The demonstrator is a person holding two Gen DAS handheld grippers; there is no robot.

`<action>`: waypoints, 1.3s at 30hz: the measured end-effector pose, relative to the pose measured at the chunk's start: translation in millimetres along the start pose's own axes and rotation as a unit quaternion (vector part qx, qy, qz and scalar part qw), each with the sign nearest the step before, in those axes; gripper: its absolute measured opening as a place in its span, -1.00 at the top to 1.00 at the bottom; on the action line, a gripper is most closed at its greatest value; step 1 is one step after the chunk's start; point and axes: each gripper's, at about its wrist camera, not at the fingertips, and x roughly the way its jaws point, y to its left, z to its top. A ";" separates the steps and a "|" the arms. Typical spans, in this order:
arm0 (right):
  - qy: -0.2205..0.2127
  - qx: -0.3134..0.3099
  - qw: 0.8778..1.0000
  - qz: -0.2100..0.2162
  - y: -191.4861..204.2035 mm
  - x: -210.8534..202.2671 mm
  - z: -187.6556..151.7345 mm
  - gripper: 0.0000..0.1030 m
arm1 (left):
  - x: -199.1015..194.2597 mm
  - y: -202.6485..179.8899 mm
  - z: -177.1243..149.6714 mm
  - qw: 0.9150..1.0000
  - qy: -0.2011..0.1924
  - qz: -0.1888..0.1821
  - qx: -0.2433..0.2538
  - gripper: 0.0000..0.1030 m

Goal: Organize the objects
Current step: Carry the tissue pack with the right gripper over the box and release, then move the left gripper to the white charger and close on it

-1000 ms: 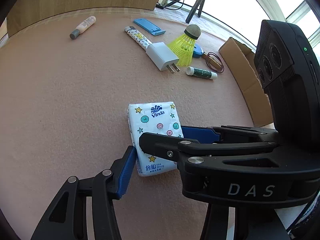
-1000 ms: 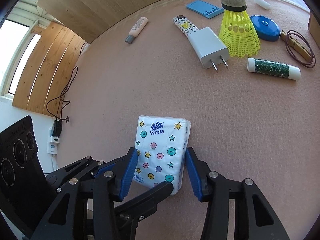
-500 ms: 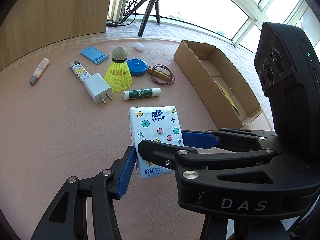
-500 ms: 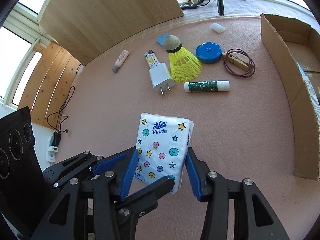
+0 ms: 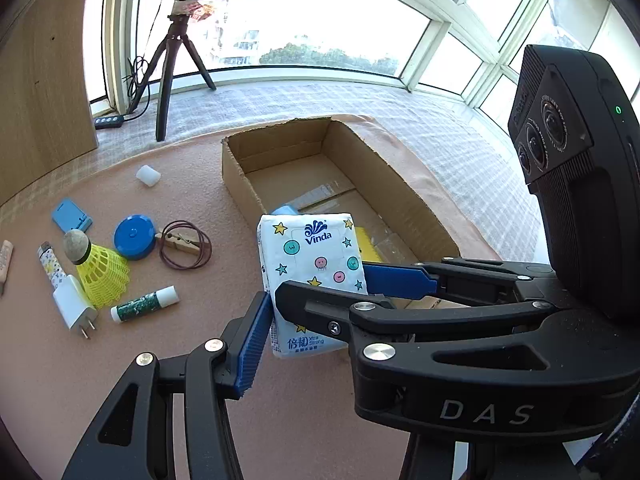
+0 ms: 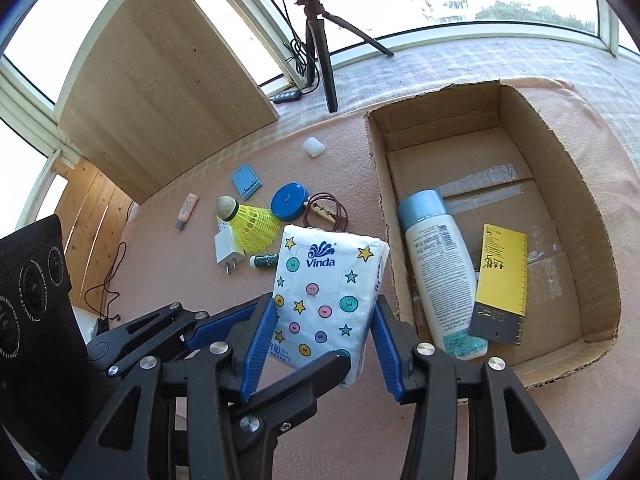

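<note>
A white Vinda tissue pack [image 5: 310, 276] with stars and coloured dots is lifted off the pink table, and both grippers hold it at once. My left gripper [image 5: 316, 304] is shut on its sides. My right gripper [image 6: 324, 344] is shut on it too, and the pack [image 6: 328, 296] is tilted. An open cardboard box [image 6: 592, 216] lies to the right, holding a white bottle with a blue cap [image 6: 436, 268] and a yellow card [image 6: 500, 280]. The box [image 5: 400, 184] is just behind the pack in the left wrist view.
On the pink table to the left lie a yellow shuttlecock [image 5: 98, 268], a white charger [image 5: 74, 306], a blue round case [image 5: 134, 236], a clothes peg in a rubber band [image 5: 182, 242], a green tube [image 5: 144, 304], a blue stand [image 5: 72, 214] and a white cap [image 5: 148, 175]. A tripod [image 6: 320, 40] stands behind.
Both grippers have lifted the tissue pack off the table and carried it right, toward the cardboard box. The loose items now lie farther left and the inside of the box shows.
</note>
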 end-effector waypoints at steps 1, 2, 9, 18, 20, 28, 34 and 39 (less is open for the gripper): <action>-0.003 0.002 1.000 -0.004 -7.4 -3.3 4.1 0.13 | 6.1 -6.3 6.0 1.000 0.001 -0.002 0.004 -0.03; -0.006 0.004 1.000 -0.009 -14.4 -6.8 7.8 0.13 | 11.8 -13.3 12.3 1.000 0.002 -0.003 0.008 -0.03; -0.021 0.022 0.999 -0.025 -62.0 -21.8 29.6 0.13 | 48.8 -47.4 43.5 1.000 0.006 -0.013 0.024 -0.03; -0.019 0.025 0.999 -0.040 -89.4 -20.4 38.5 0.13 | 77.1 -62.3 54.9 0.999 0.028 -0.018 0.033 -0.09; -0.013 0.016 0.999 -0.041 -90.7 -17.5 39.3 0.04 | 82.5 -59.9 55.0 0.999 0.044 -0.013 0.026 -0.34; -0.028 0.017 0.998 -0.061 -87.2 -19.8 40.9 -0.23 | 71.5 -48.4 50.6 0.999 0.036 0.008 0.022 -0.47; -0.028 0.016 0.998 -0.054 -75.8 -17.5 40.0 -0.23 | 54.2 -34.3 42.8 0.999 0.028 0.013 0.013 -0.47; -0.028 0.010 0.998 -0.048 -62.8 -14.9 38.5 -0.23 | 36.3 -14.7 34.2 1.000 0.021 0.022 -0.001 -0.47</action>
